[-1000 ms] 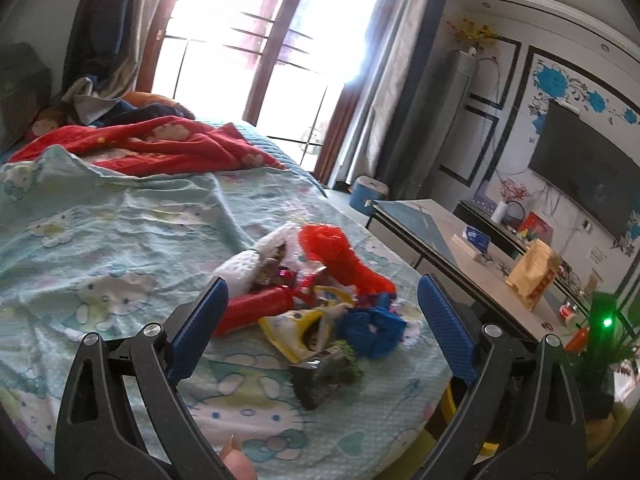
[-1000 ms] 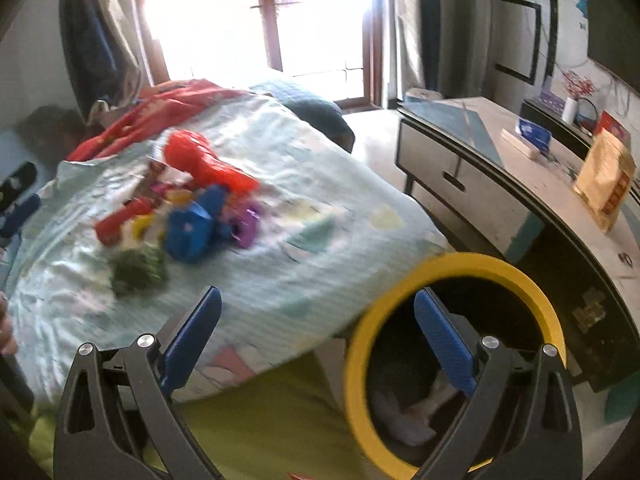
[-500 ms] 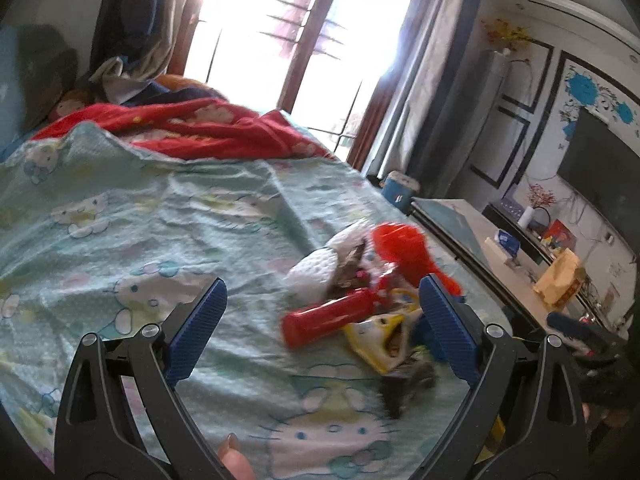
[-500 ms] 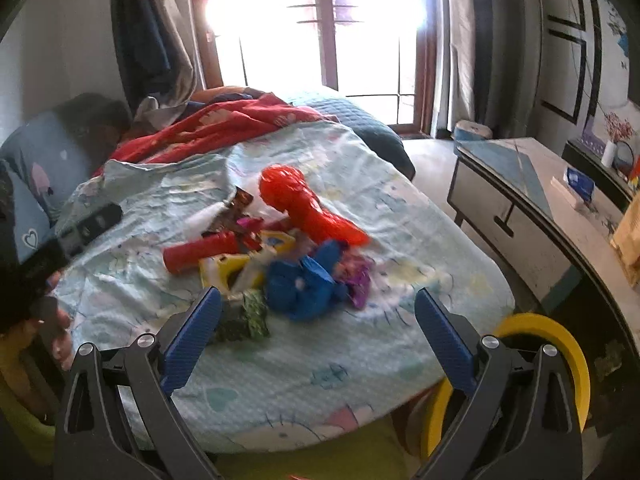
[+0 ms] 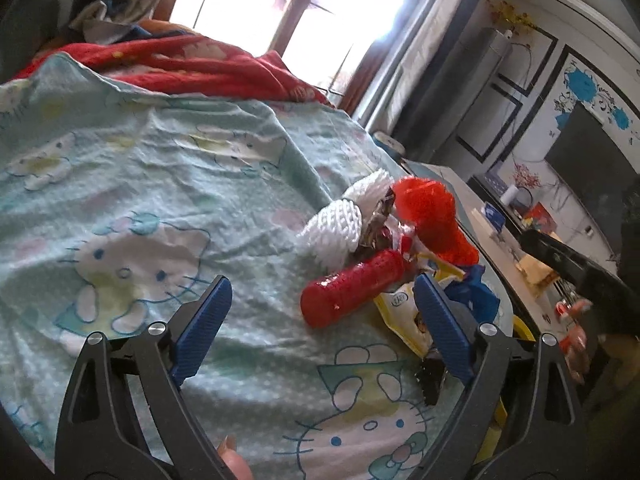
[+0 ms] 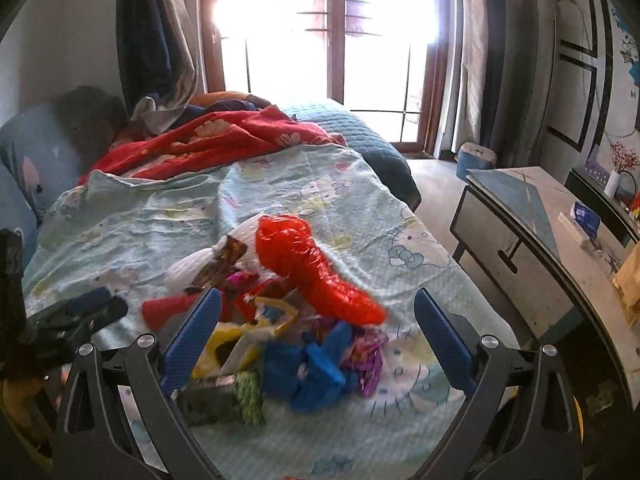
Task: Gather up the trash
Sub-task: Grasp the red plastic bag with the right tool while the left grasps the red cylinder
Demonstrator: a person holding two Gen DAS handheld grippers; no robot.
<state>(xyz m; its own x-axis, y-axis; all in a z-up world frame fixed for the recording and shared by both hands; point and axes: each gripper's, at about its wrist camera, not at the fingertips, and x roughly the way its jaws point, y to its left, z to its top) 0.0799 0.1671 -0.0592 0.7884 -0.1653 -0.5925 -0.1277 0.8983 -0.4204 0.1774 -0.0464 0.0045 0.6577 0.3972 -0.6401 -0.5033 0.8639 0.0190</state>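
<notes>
Gaping wide, empty: left tongs (image 5: 322, 320), right tongs (image 6: 318, 336); trash pile (image 6: 280, 320) near bed edge (image 6: 460, 280).

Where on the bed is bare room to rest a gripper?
Bare sheet lies between the red blanket and the trash pile, and left of the red tube. Another strip runs between the pile and the bed's right edge. The pile itself is crowded.
</notes>
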